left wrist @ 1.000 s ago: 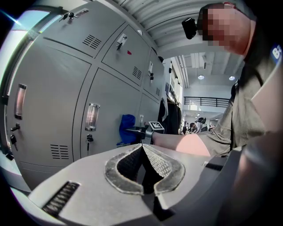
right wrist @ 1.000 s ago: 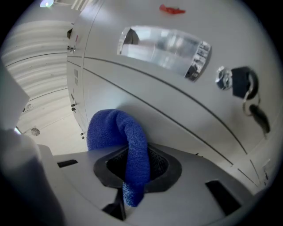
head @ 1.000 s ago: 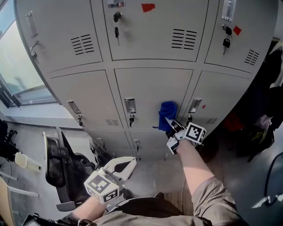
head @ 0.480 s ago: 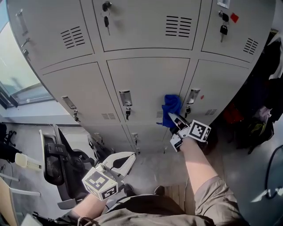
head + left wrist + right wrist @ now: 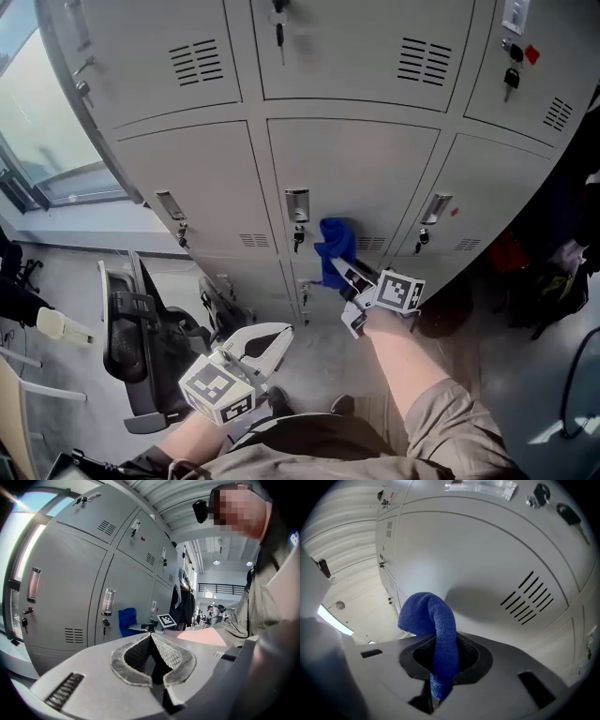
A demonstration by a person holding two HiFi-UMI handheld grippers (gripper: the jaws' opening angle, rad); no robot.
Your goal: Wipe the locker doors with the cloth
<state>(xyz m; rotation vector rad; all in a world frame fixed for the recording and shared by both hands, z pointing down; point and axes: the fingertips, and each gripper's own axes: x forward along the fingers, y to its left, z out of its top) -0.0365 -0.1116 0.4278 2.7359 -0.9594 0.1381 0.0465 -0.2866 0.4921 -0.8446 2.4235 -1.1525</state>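
A blue cloth is pressed against the lower middle locker door, just right of its handle. My right gripper is shut on the cloth, which bulges out of the jaws toward the grey door and its vent slots. My left gripper hangs low near my body, away from the lockers, jaws closed with nothing between them. The left gripper view shows the cloth and the locker row from the side.
Grey lockers fill the wall, with keys in several locks. An office chair stands at lower left by a window. Dark clothing and bags hang at the right. Concrete floor lies below the lockers.
My right gripper has slid the cloth leftward across the lower middle door, from near its right edge toward the handle. The left gripper has stayed low.
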